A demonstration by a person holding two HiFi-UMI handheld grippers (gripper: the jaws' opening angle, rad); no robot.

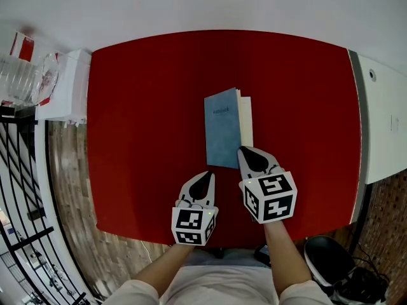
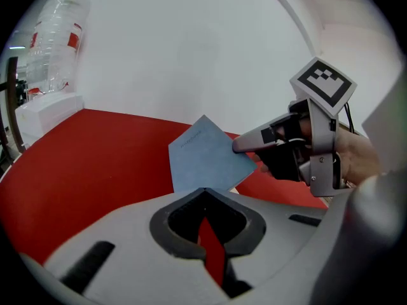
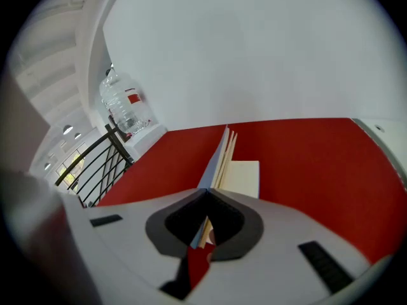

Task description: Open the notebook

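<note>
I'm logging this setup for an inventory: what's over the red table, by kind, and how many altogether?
Blue notebook: 1, its cover raised, pinched in the right gripper
Grippers: 2, the right gripper and the left gripper, which is shut and empty
Total: 3

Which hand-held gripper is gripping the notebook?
The right hand-held gripper, shut on the blue cover of the notebook; the left hand-held gripper holds nothing.

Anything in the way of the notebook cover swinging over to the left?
Nothing visible. The right gripper is shut on the notebook at its right edge, cover lifted, and the red cloth left of it is bare. The left gripper sits just nearer than that landing spot.
</note>
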